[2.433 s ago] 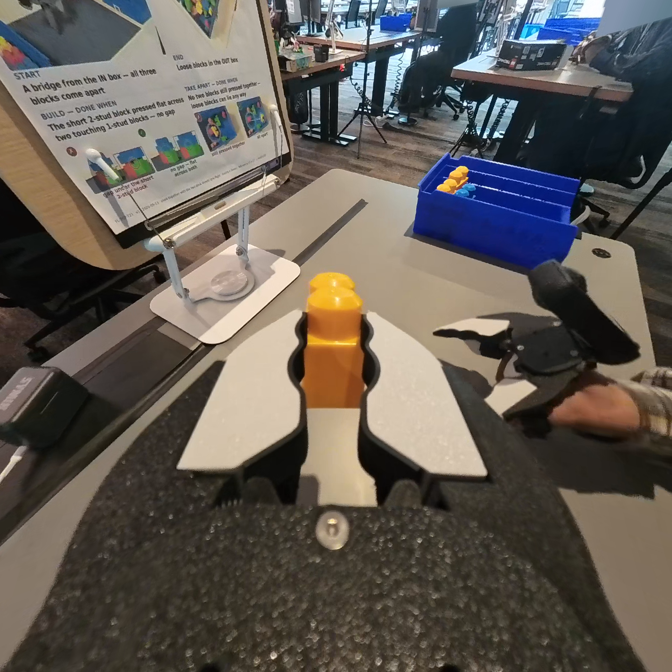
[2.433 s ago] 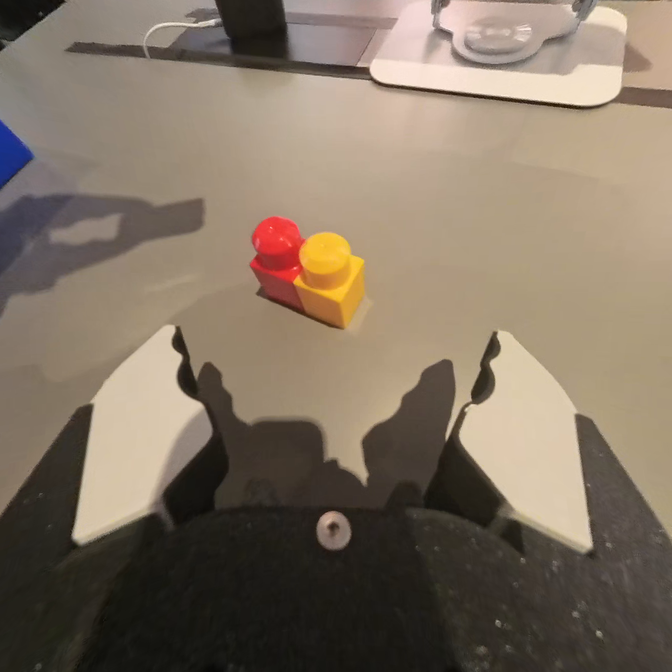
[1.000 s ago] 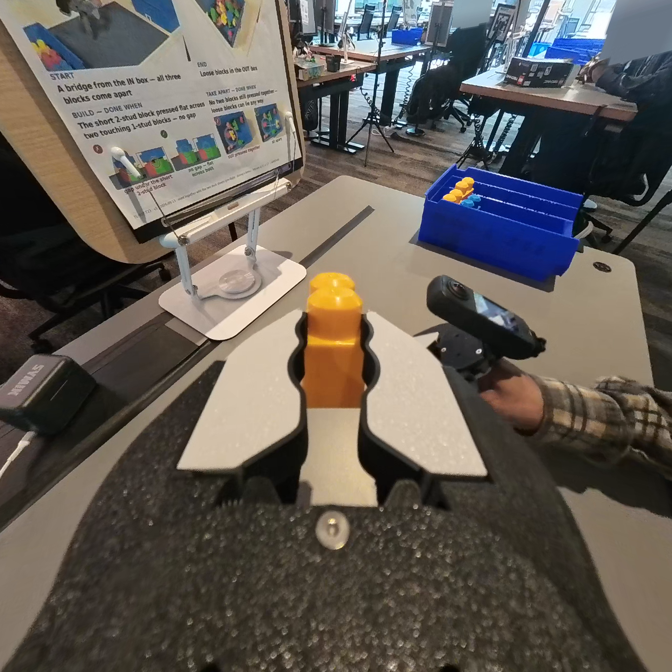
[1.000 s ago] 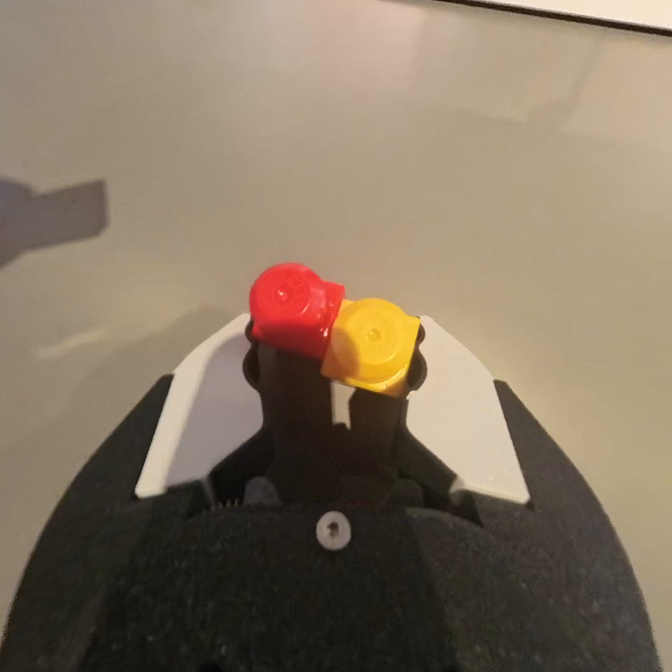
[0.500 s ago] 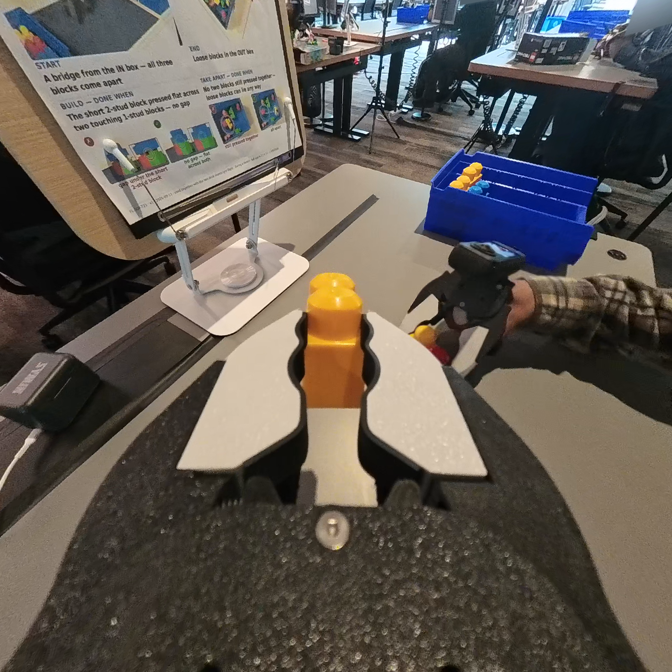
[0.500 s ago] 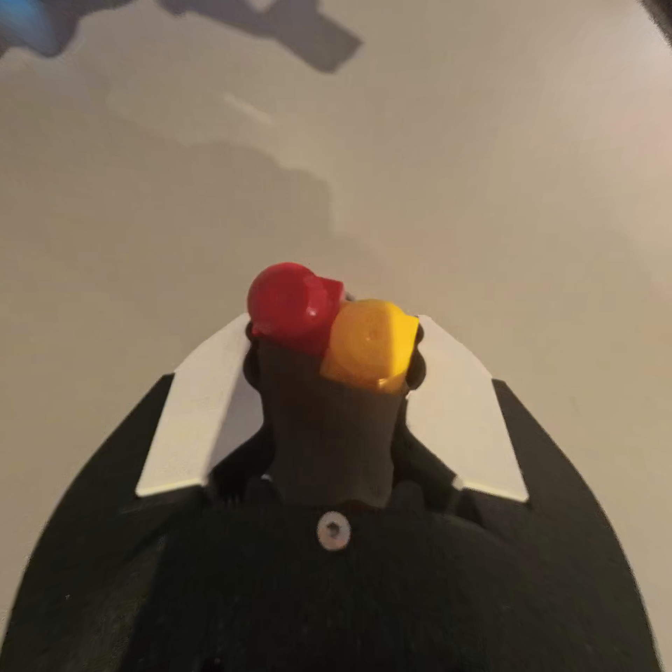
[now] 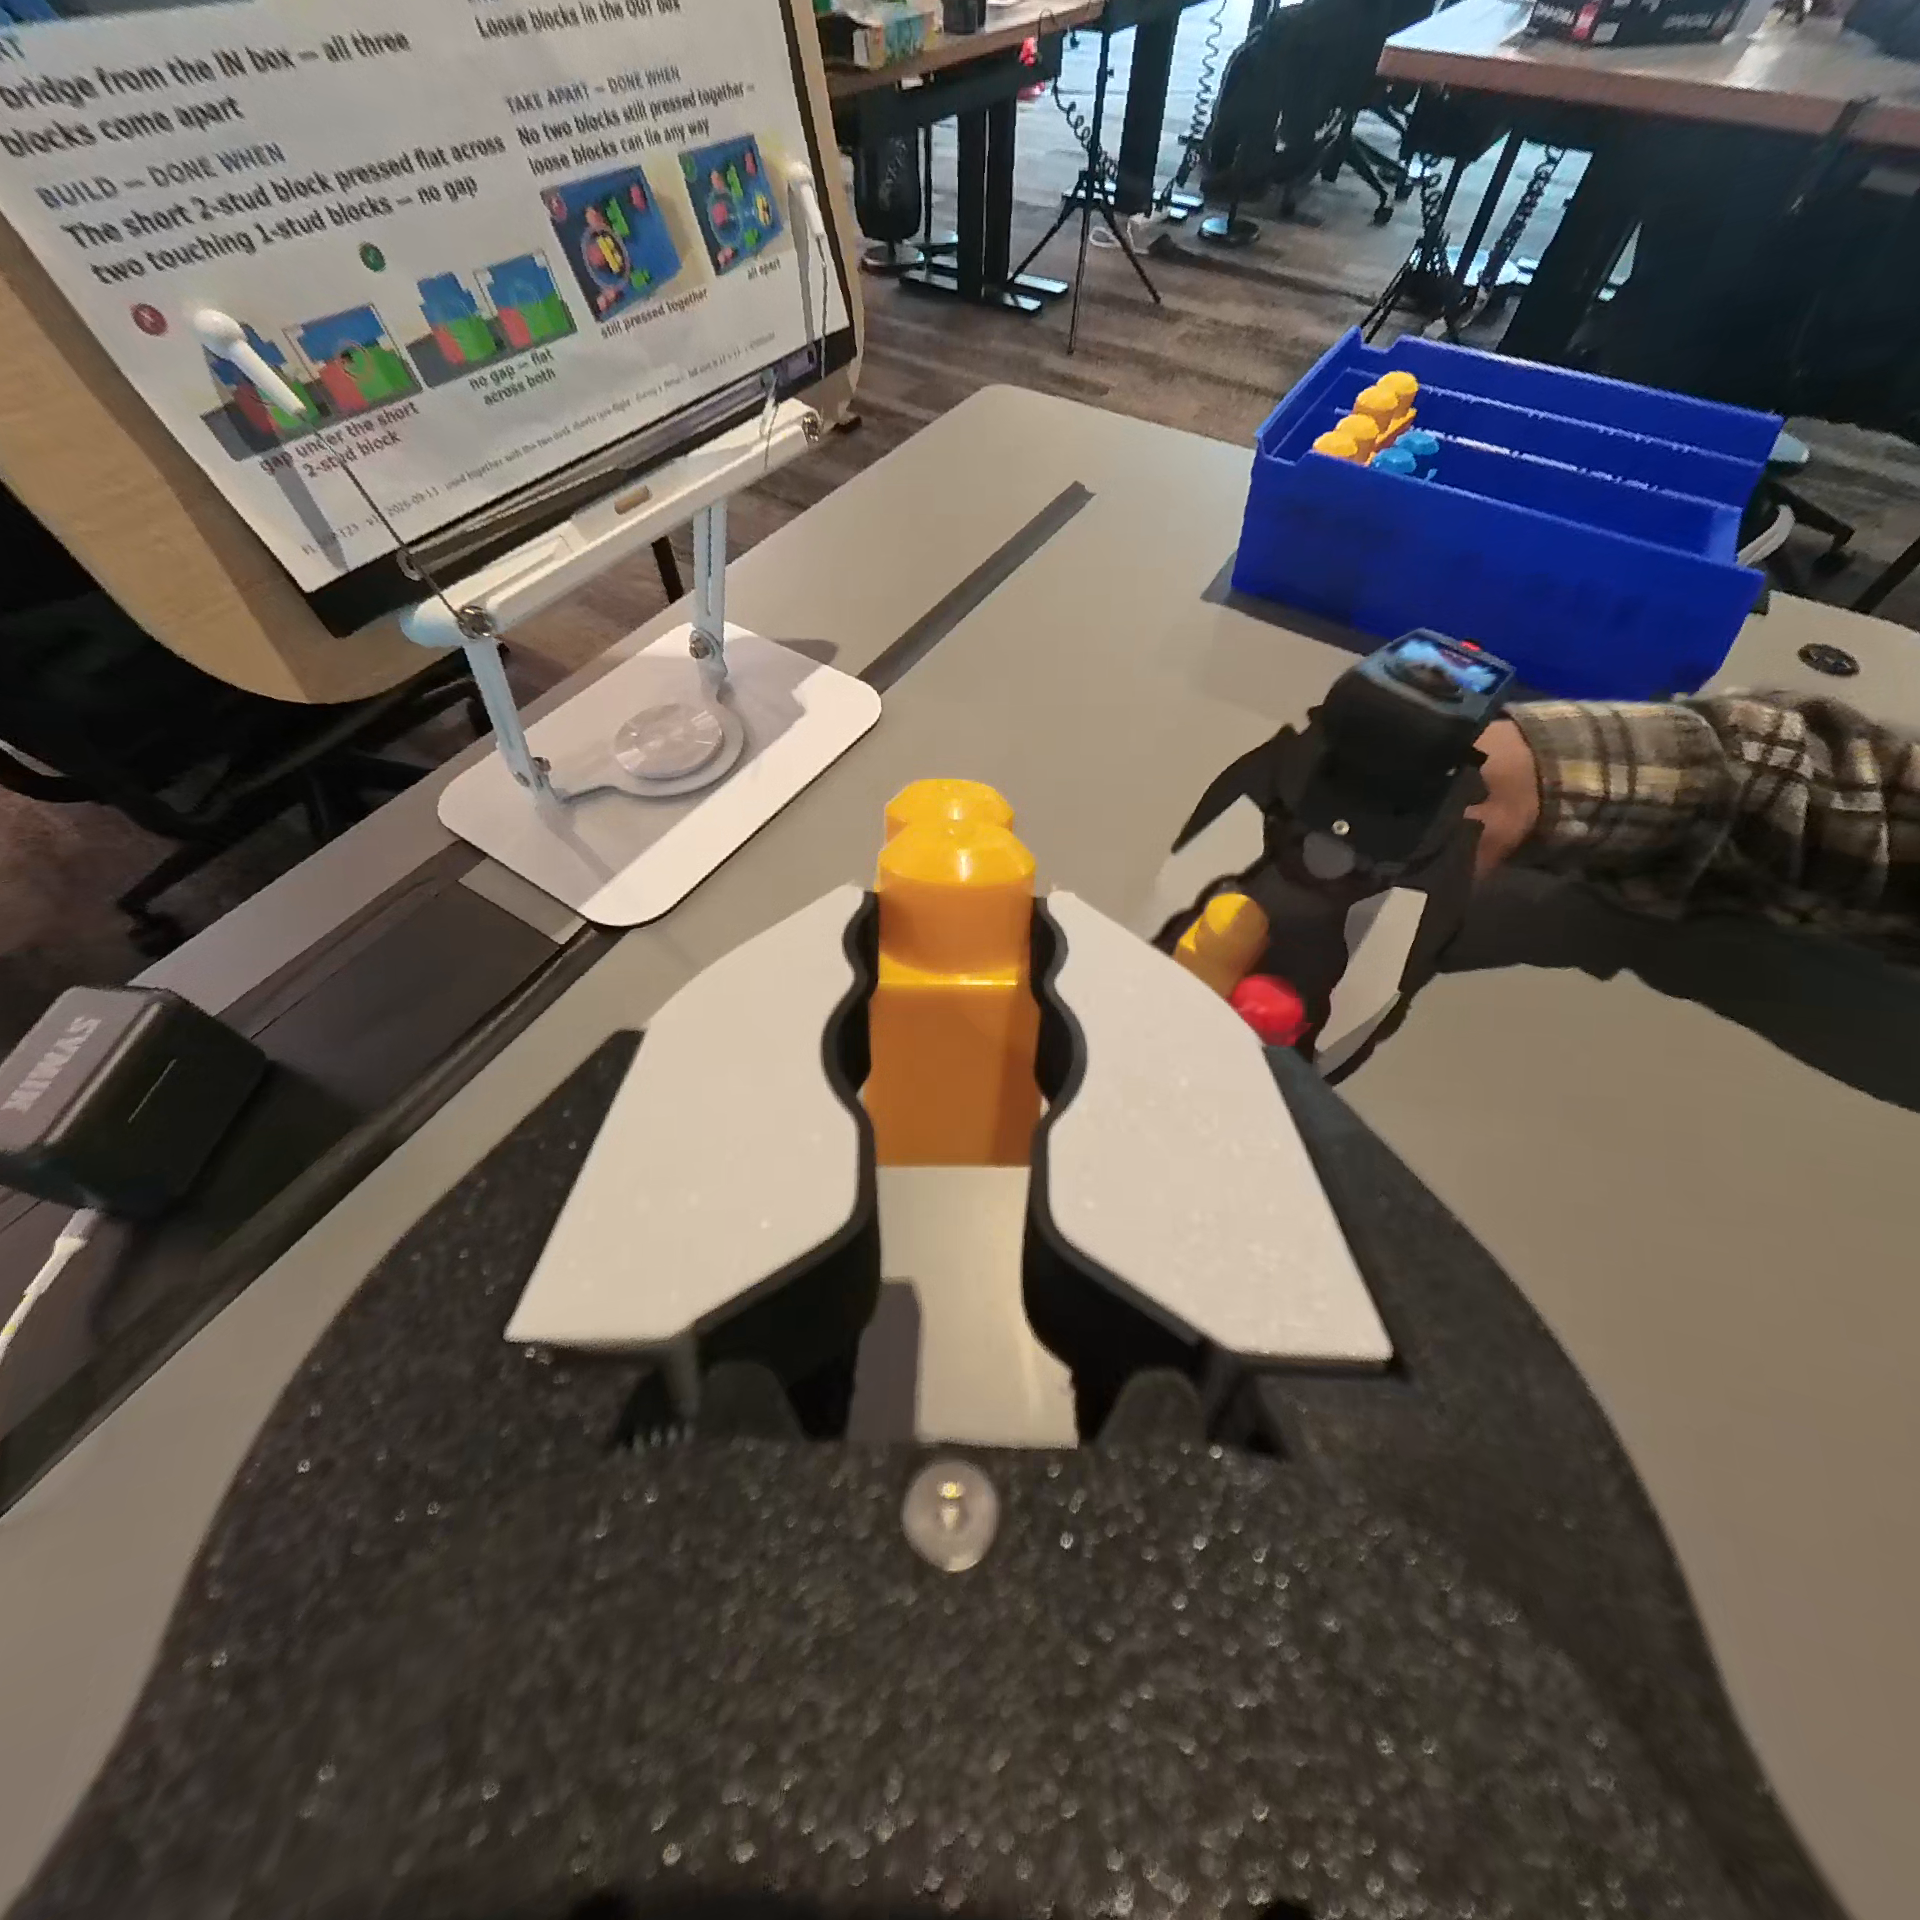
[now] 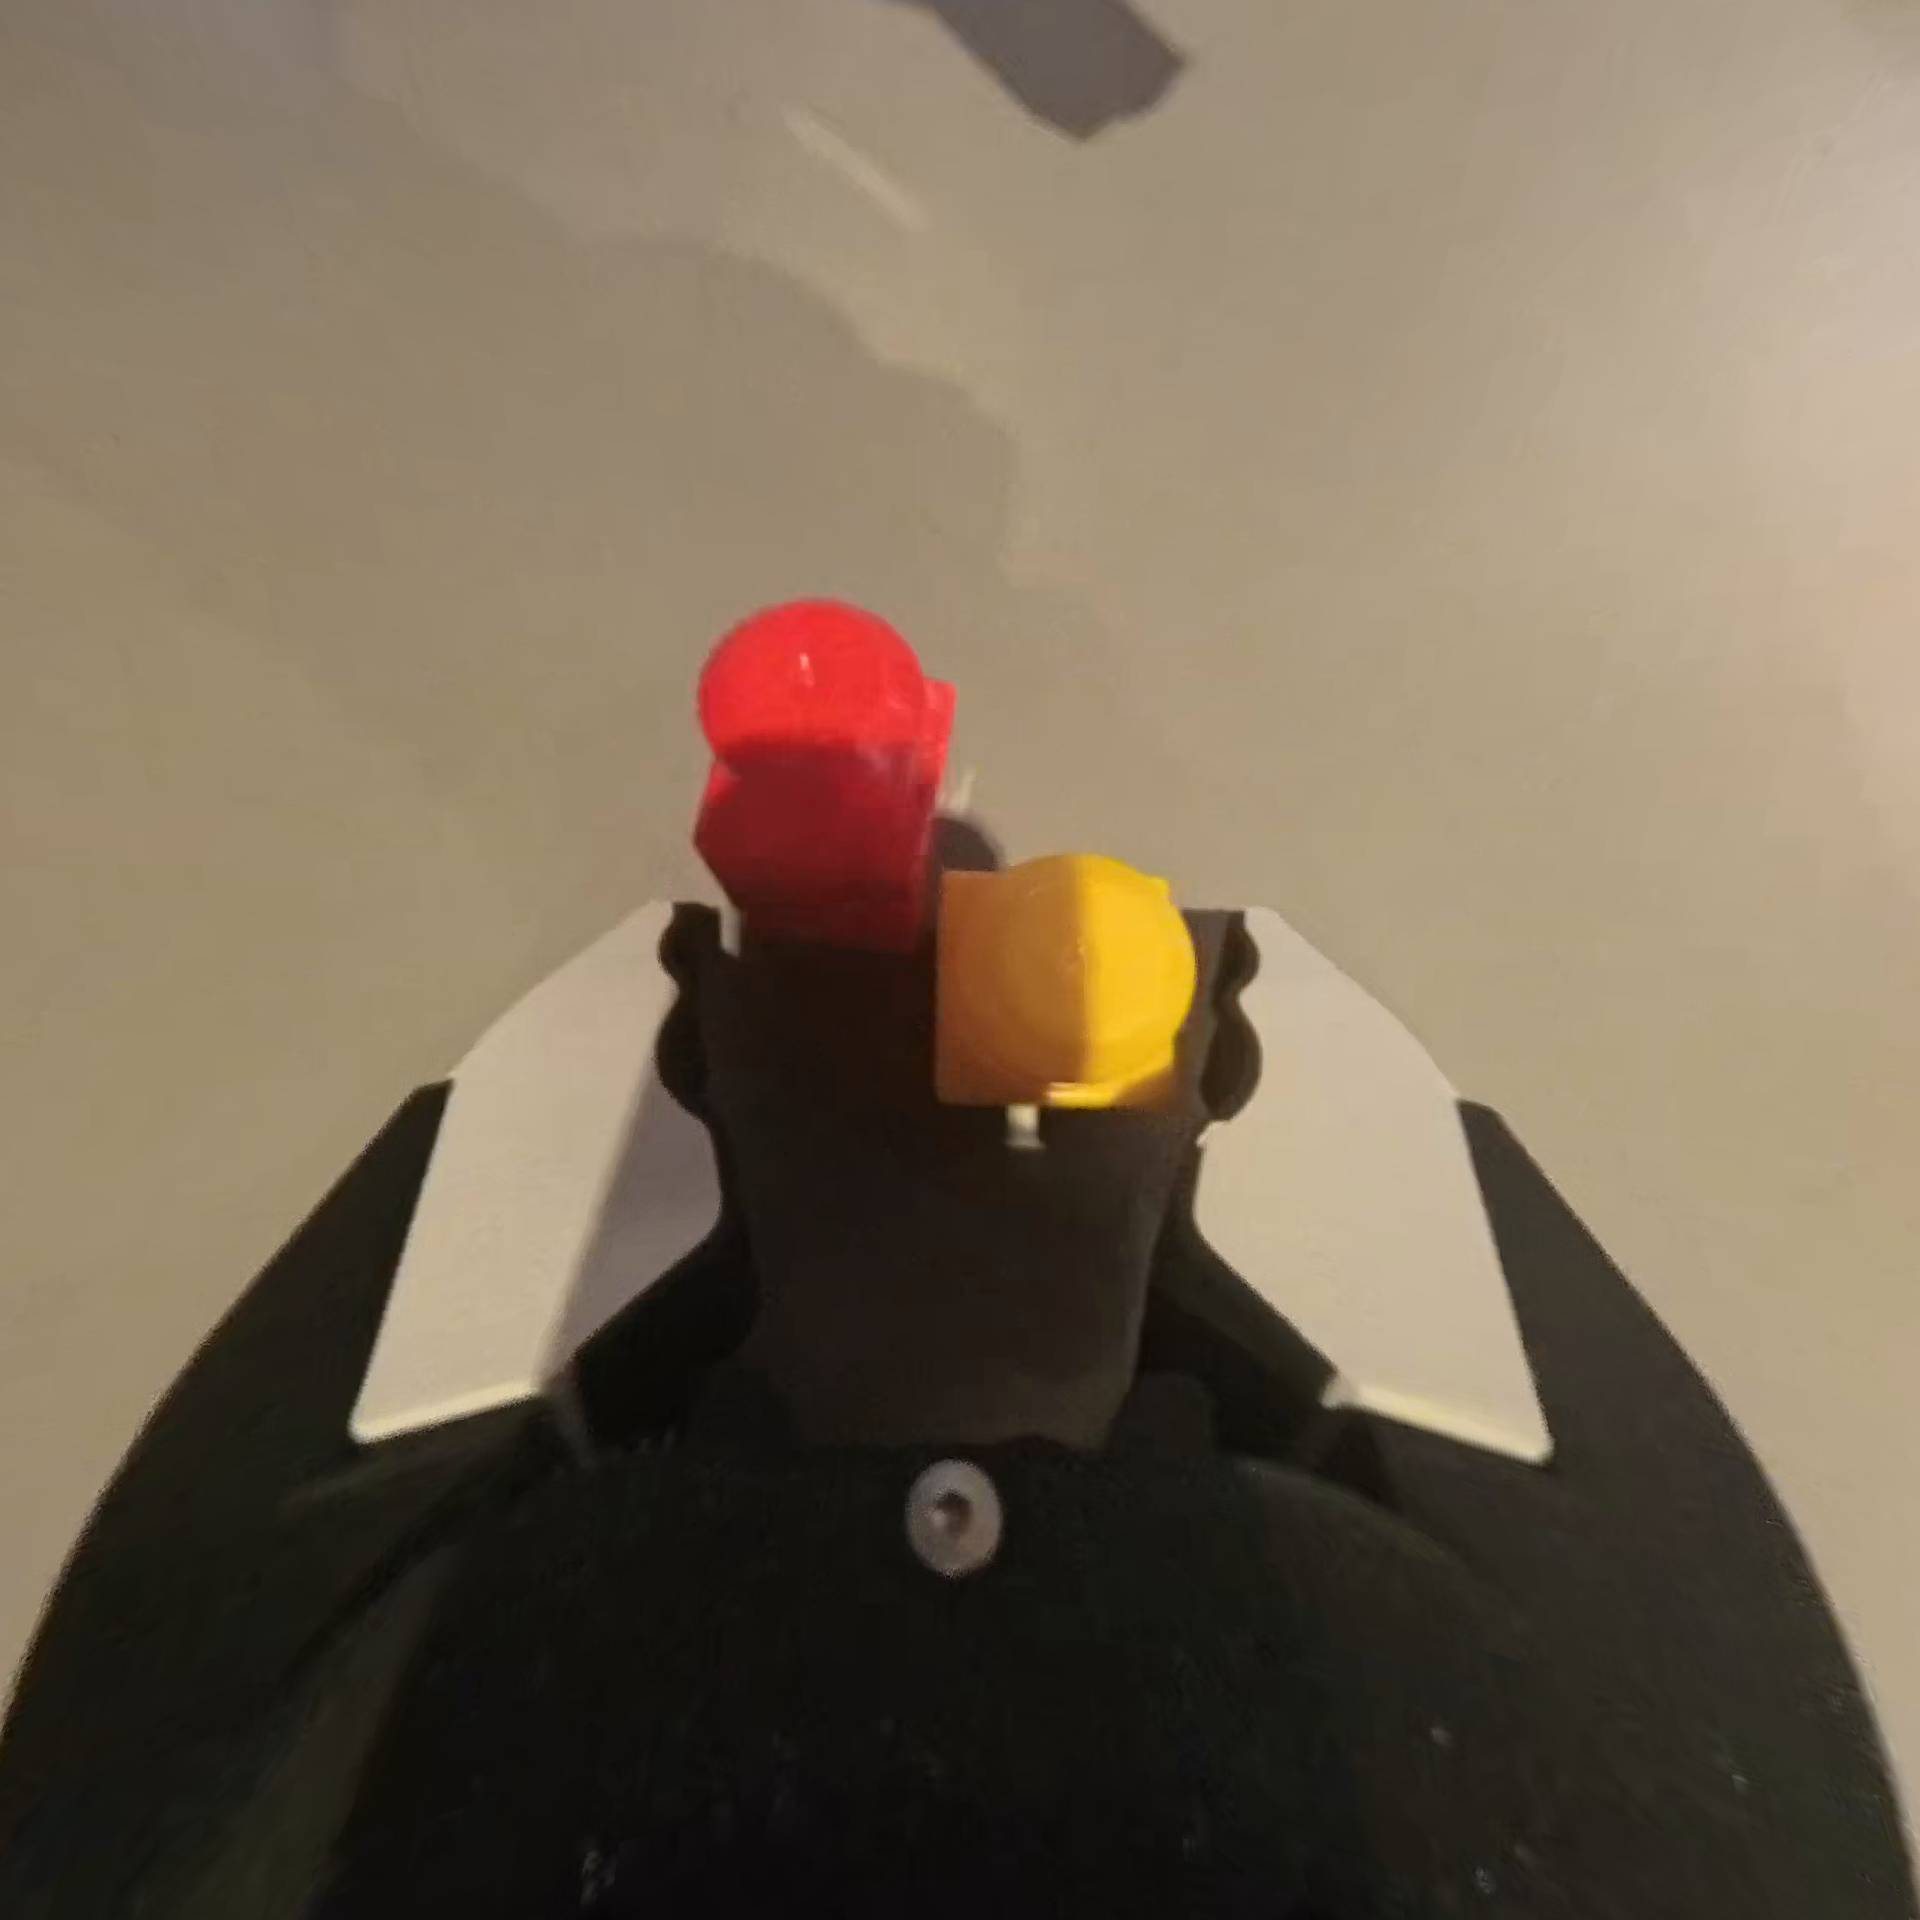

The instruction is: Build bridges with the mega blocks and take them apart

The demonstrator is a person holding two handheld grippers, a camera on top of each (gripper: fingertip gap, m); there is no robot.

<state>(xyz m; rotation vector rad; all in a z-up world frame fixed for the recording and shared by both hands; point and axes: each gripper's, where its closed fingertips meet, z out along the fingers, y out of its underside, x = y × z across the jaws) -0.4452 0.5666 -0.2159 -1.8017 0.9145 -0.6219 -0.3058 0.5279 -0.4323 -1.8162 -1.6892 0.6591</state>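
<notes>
The left gripper (image 7: pixel 954 997) clamps the orange block (image 7: pixel 951 997) above the desk (image 7: pixel 1558 1195). The right gripper (image 8: pixel 951 935) fingers pinch the red block (image 8: pixel 821 810) and yellow block (image 8: pixel 1070 982) together.

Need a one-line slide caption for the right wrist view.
Right gripper pinches a red block and a yellow block side by side above the grey table.

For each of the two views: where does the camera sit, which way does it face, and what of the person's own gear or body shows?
Left wrist view: on the left gripper, facing across the grey table; its fingers clamp an orange two-stud block; the right gripper and plaid sleeve show.
Right wrist view: on the right gripper, facing down at the table; it holds a red one-stud block and yellow one-stud block.
Shared: both one-stud blocks.
</notes>
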